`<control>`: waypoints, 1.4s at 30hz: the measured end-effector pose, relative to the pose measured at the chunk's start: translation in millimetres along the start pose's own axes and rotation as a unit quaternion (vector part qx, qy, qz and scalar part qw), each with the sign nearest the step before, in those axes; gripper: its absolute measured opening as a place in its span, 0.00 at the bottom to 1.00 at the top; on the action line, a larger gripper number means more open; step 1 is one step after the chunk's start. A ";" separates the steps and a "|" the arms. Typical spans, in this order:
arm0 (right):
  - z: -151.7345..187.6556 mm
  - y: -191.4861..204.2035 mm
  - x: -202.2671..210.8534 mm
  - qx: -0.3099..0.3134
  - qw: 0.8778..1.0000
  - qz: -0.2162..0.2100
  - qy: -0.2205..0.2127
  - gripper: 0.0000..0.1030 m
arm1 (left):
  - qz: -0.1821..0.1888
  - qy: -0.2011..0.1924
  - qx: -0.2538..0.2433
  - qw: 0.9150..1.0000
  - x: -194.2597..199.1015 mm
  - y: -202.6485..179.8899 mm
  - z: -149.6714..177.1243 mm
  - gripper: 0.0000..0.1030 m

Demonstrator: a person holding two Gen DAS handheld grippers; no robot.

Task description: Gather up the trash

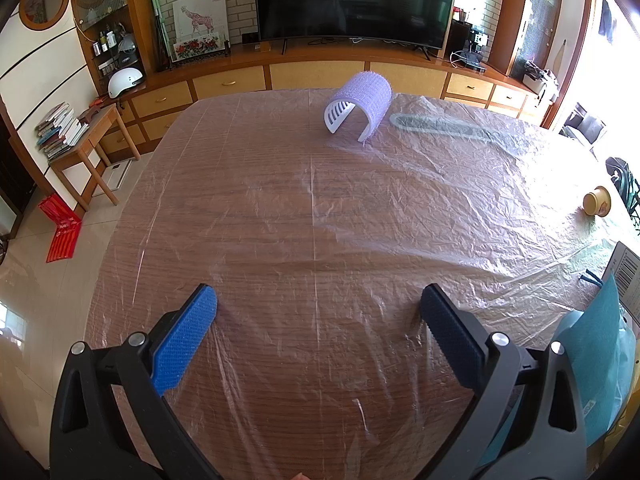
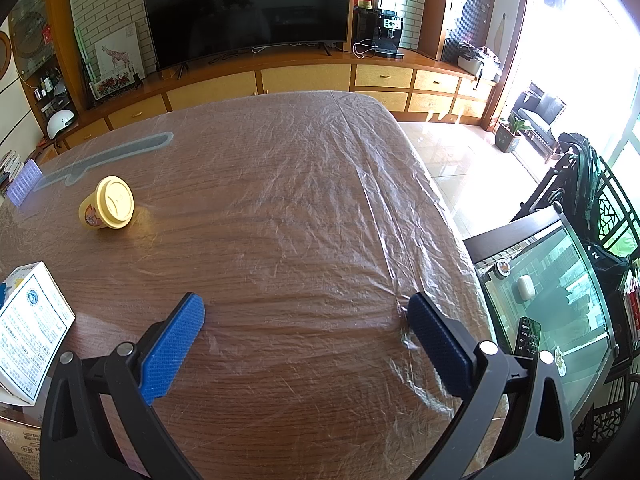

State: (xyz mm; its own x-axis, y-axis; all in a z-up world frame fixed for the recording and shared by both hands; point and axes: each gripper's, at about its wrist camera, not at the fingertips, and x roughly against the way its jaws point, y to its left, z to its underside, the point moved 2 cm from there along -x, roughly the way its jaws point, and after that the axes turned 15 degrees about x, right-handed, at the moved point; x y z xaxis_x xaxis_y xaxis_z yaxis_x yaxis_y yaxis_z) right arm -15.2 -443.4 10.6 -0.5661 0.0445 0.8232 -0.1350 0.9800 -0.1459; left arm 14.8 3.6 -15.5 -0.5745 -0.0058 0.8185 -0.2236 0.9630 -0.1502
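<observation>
Both tools, left tool (image 1: 318,304) and right tool (image 2: 306,312), hung spread wide and empty over the plastic-covered table (image 2: 280,200). Yellow lidded cup (image 2: 108,210) lay tipped on its side, well ahead-left of the right one.

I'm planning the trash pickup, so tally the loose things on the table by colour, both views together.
Yellow: 1, lidded cup on its side
Purple: 1, curved bristly piece
White: 1, printed box
Teal: 1, sheet at the table's edge
Total: 4
</observation>
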 end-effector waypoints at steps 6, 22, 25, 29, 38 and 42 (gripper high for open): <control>0.3 -0.3 0.1 0.000 1.000 -0.001 0.000 0.97 | 0.000 0.000 0.000 1.000 0.0 -0.1 0.1 0.99; -12.9 -12.0 18.6 0.002 0.999 0.029 -0.032 0.96 | -0.005 0.007 0.003 1.000 -0.1 4.9 0.7 0.99; -22.5 -15.9 52.2 -0.005 0.998 0.020 -0.066 0.96 | 0.005 0.003 0.006 1.000 11.0 2.5 -3.1 0.99; -24.5 -9.0 97.1 -0.002 0.995 -0.015 -0.102 0.96 | 0.002 -0.034 -0.033 0.999 31.3 -11.9 -11.4 0.99; 7.8 69.6 138.4 0.060 0.986 -0.114 -0.103 0.96 | 0.029 -0.043 -0.079 0.995 37.2 -41.7 -45.4 0.99; 20.4 111.0 140.7 0.114 0.982 -0.117 -0.091 0.96 | 0.034 -0.022 -0.100 0.994 22.4 -54.6 -61.2 0.99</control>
State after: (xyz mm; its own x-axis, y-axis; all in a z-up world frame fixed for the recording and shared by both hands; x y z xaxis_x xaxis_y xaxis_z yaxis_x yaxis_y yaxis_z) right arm -126.4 -332.3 99.0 -0.6306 -0.2319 0.7406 -0.4460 0.8893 -0.1013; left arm 62.3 -32.7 44.9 -0.6181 0.0541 0.7842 -0.0239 0.9959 -0.0875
